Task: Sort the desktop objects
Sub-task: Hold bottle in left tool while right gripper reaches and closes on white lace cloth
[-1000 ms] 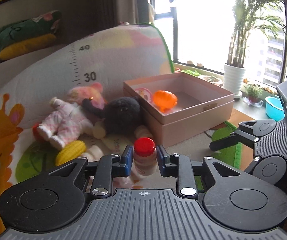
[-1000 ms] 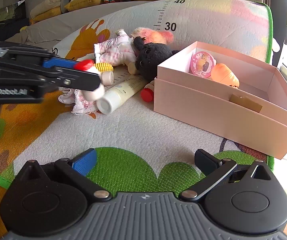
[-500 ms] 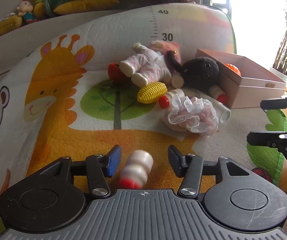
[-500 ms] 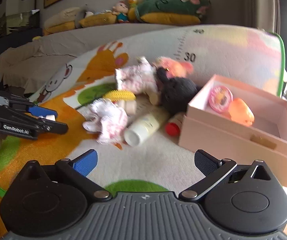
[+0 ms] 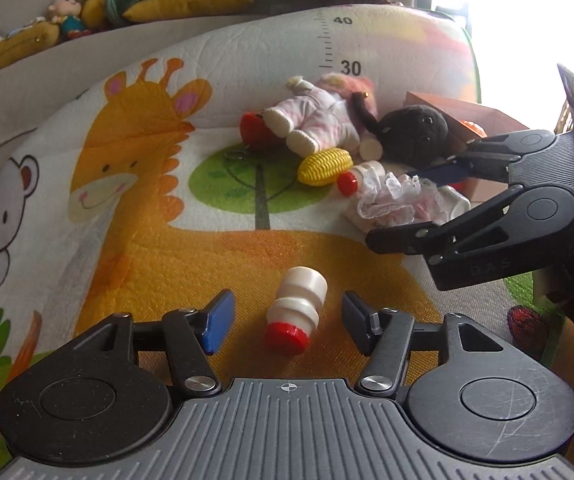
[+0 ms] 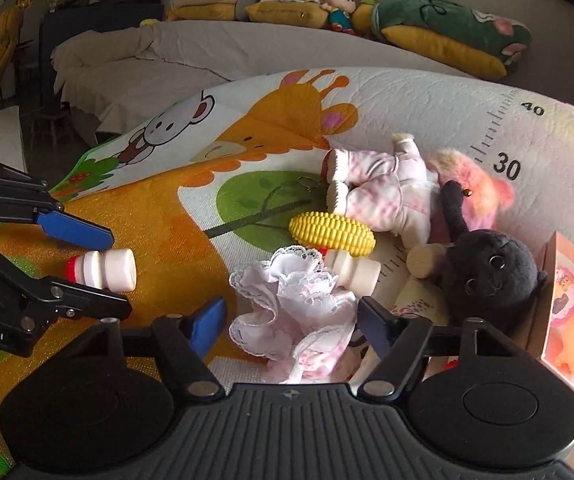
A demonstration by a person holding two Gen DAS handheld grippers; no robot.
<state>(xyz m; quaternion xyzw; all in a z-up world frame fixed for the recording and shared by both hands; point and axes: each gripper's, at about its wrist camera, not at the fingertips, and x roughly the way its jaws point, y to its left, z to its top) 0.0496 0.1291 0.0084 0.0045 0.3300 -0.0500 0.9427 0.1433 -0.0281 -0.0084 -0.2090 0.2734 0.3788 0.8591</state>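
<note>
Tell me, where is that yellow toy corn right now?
The toy corn lies on the play mat, in the middle of the right wrist view, touching the pink doll's feet, just behind the frilly white cloth.

"30" and "40" on the play mat [image 5: 247, 60] ruler; "obot.AI" on the left gripper [image 6: 115, 272]

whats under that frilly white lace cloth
A cream bottle pokes out from beneath the lace cloth, base end showing below the toy corn. Its cap end shows red in the left wrist view. The mat directly beneath is covered.
</note>
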